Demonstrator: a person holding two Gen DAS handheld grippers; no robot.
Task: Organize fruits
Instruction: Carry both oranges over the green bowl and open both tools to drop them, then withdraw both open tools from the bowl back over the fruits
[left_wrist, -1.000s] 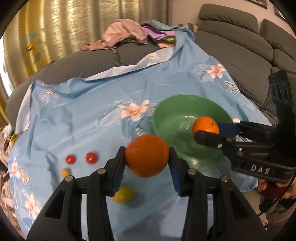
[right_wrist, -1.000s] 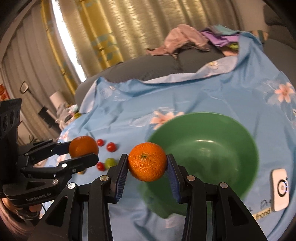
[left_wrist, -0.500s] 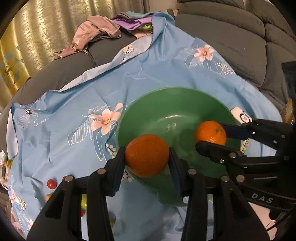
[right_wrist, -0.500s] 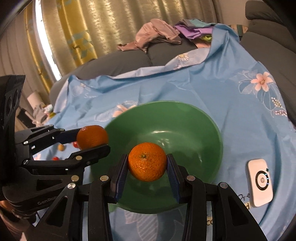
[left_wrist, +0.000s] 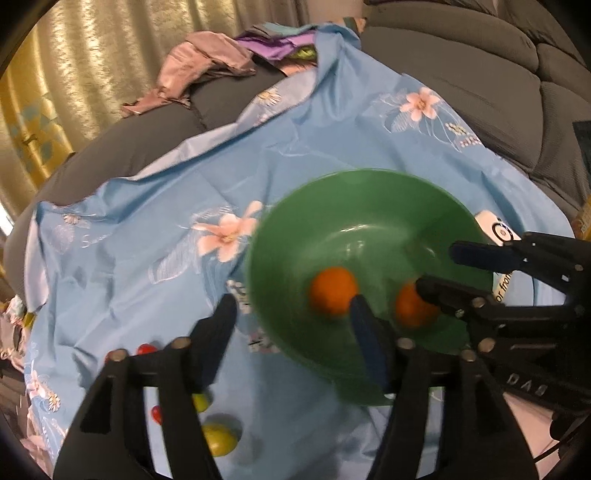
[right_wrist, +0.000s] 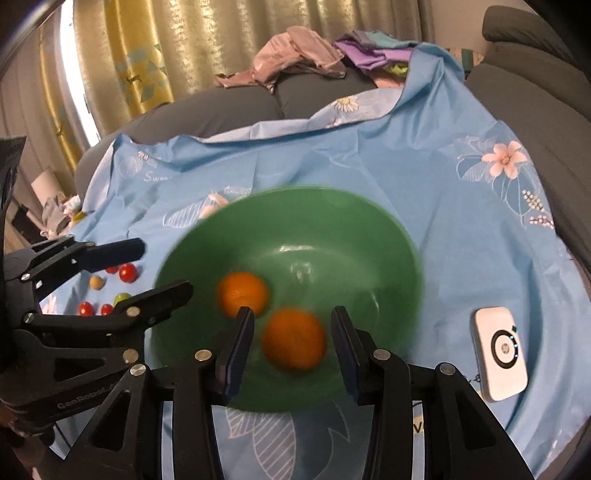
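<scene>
Green bowl (right_wrist: 388, 236) holds two oranges (right_wrist: 242, 293) — both grippers' fingers (right_wrist: 236, 347) apart.

Bowl (right_wrist: 388, 236) rim, both oranges (right_wrist: 293, 339) blurred; right orange (left_wrist: 413, 306) partly behind jaw.

Green bowl (right_wrist: 369, 236) w/ 2 orange oranges (right_wrist: 293, 339), light-blue cloth (right_wrist: 280, 162) w/ pink-white flower print.

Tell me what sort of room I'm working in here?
Most likely a home living room. A grey sofa wraps round the back, gold curtains hang behind it, and loose clothes are piled on it. A blue floral cloth covers the surface under the bowl.
</scene>
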